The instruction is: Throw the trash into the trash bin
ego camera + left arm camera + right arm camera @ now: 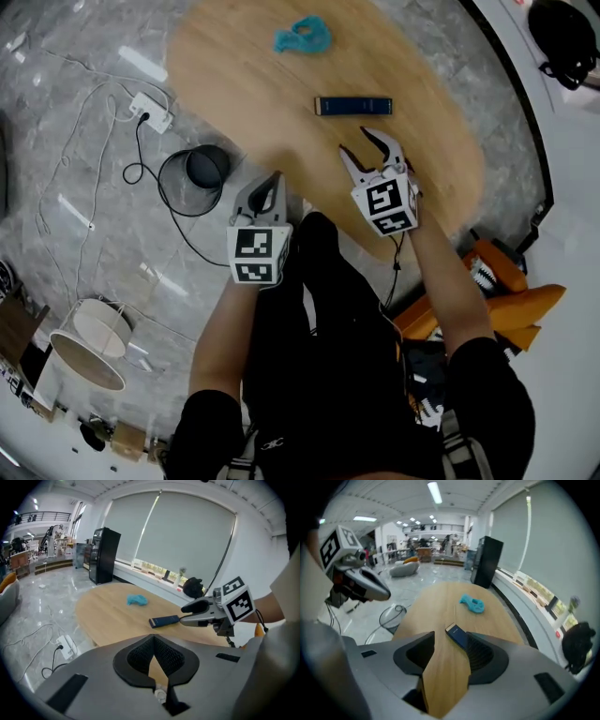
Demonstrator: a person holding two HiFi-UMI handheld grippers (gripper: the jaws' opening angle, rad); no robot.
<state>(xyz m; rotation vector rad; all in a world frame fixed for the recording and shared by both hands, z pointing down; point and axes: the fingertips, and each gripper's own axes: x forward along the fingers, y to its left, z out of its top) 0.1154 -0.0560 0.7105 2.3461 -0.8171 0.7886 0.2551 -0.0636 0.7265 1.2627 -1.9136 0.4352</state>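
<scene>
L gripper (pixel 269 185) clenching tip-to-tip, empty | R gripper (pixel 357 143) gaping over table (pixel 244 84) | blue box (pixel 352 106) lying just ahead (teal scrap (pixel 302 36) farther) | bin (pixel 194 180) sitting on floor, inside unclear

Tabletop (pixel 244 66) open btwn dark blue box (pixel 352 106) & teal wad (pixel 303 36); cables (pixel 139 145) beside floor bin (pixel 202 171).

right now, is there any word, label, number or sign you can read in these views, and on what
No text can be read in any view.
Dark blue box: a faint pale mark near one end, too small and blurred to read.
Marker cubes: black-and-white square patterns only, no letters or digits.
</scene>
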